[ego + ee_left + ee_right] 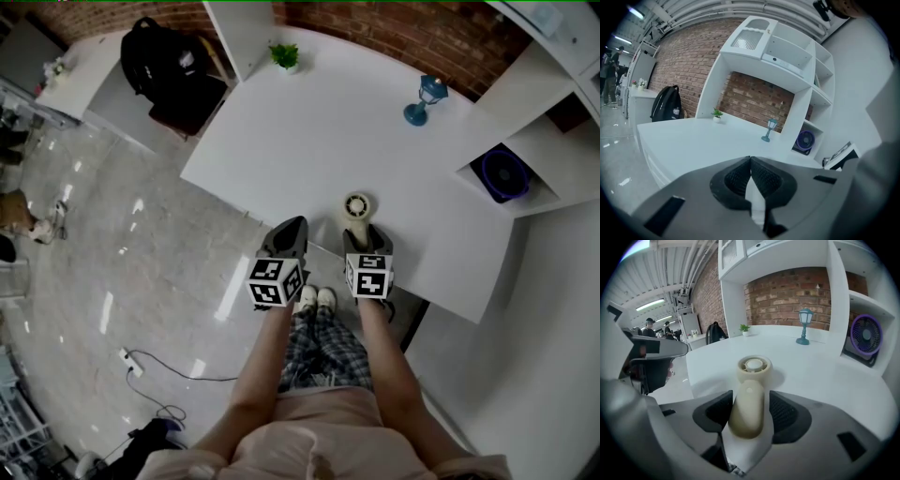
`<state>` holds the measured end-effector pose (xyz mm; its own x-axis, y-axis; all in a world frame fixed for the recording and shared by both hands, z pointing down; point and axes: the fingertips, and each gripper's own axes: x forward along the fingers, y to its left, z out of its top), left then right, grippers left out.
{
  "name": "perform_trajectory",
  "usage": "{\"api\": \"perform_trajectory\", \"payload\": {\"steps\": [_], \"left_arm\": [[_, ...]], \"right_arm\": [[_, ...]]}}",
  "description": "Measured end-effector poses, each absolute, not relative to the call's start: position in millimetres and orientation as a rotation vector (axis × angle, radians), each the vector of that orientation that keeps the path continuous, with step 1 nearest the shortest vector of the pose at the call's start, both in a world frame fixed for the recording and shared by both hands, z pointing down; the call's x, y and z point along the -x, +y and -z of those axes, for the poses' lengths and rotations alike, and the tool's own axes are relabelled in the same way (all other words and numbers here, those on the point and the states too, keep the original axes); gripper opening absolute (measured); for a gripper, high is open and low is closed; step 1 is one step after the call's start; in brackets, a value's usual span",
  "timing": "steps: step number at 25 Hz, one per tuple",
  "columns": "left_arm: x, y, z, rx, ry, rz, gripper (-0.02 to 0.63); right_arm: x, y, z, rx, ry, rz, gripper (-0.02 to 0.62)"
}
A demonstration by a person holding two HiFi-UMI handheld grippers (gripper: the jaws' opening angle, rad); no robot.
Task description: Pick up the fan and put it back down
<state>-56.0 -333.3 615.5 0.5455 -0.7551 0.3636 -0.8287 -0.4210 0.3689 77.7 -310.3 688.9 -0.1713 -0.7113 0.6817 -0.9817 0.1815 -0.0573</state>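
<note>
A cream hand-held fan (357,210) lies flat on the white table (319,141) near its front edge, round head away from me. In the right gripper view its handle (749,404) runs back between my right gripper's (751,394) jaws. The dark pads flank the handle closely, a thin sliver of white shows on the right side, and the fan rests on the table. From the head view, the right gripper (367,246) sits just behind the fan. My left gripper (286,234) hovers at the table's front edge, to the fan's left, shut with nothing in it (751,161).
A blue lantern-shaped lamp (424,100) and a small potted plant (285,56) stand at the table's far side. A purple fan (504,172) sits in a shelf compartment to the right. A black backpack (169,58) rests at the far left. The person's legs are below the table edge.
</note>
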Motion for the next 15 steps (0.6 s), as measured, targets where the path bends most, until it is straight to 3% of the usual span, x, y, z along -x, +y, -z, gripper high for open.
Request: {"api": "perform_trajectory", "payload": {"steps": [3, 15], "left_arm": [[59.5, -332.5, -617.0, -2.265, -1.281, -0.191, 0.028], [61.5, -333.8, -615.6, -2.266, -1.274, -0.189, 0.028]], "right_arm": [[-77.0, -308.1, -691.1, -1.568, -1.905, -0.677, 0.207], [-78.2, -309.4, -682.5, -1.588, -1.901, -0.673, 0.201]]}}
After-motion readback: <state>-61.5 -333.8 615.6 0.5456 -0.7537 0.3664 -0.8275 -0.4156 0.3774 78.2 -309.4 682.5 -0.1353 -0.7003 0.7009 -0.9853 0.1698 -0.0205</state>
